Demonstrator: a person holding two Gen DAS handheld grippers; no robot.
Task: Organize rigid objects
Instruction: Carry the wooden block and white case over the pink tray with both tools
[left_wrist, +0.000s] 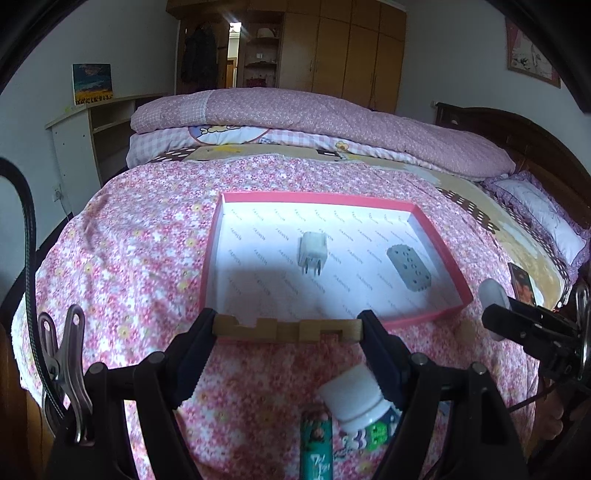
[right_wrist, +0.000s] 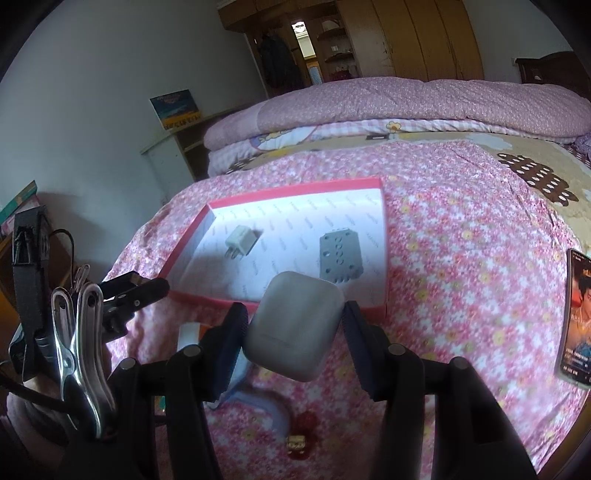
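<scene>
My left gripper (left_wrist: 288, 325) is shut on a notched wooden bar (left_wrist: 258, 328), gripped end to end just above the near rim of a pink-rimmed box (left_wrist: 317, 197). Inside the box lie a white plug charger (left_wrist: 312, 254) and a grey block with holes (left_wrist: 410, 267). My right gripper (right_wrist: 293, 317) is shut on a rounded grey earbud case (right_wrist: 295, 332), held above the bedspread in front of the same box (right_wrist: 295, 186). The charger (right_wrist: 242, 240) and grey block (right_wrist: 338, 258) show there too. The left gripper's finger (right_wrist: 147, 291) shows at the left edge.
A white-capped bottle (left_wrist: 360, 402) and a green tube (left_wrist: 316, 443) lie on the floral bedspread under the left gripper. A photo card (right_wrist: 576, 317) lies to the right. A small red object (right_wrist: 299, 439) lies under the right gripper. Folded quilts are behind the box.
</scene>
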